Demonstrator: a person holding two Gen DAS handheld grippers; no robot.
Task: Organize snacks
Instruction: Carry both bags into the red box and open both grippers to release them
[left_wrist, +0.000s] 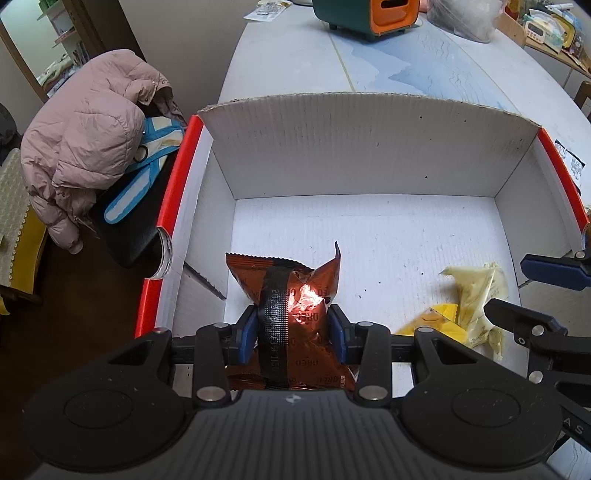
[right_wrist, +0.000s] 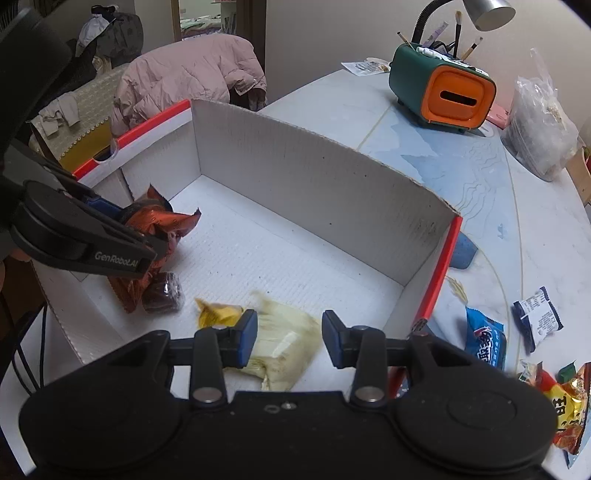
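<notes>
Clamped between the blue pads of the left gripper (left_wrist: 291, 328) is a copper-brown Oreo packet (left_wrist: 295, 295), pinched across its middle so that its crimped top edge stands up over the floor of the white cardboard box (left_wrist: 369, 155). From the right wrist view the same packet (right_wrist: 155, 229) hangs low over the near-left corner of the box, with a dark wrapped sweet (right_wrist: 164, 293) lying just beside its lower end. The grip is likely kept on so the packet can be set down against that corner instead of dropped loose.

Beside it, the right gripper (right_wrist: 289, 338) has its fingers parted, and a pale yellow snack bag (right_wrist: 284, 339) lies on the box floor below the gap between them. Whether the left pad touches the bag cannot be told; nothing is squeezed. It reads either as a bag just let go or one about to be taken up, and the pictures do not settle which.

Outside the box's red-edged right wall, on the table (right_wrist: 480, 177), more snacks wait: a blue packet (right_wrist: 487, 339), a dark navy packet (right_wrist: 537, 317) and a red-and-yellow wrapper (right_wrist: 569, 410). The box seems to be the collecting place, so the sorting looks only partly done. A green and orange desk organiser (right_wrist: 441, 94) stands well apart at the far end of the table.
</notes>
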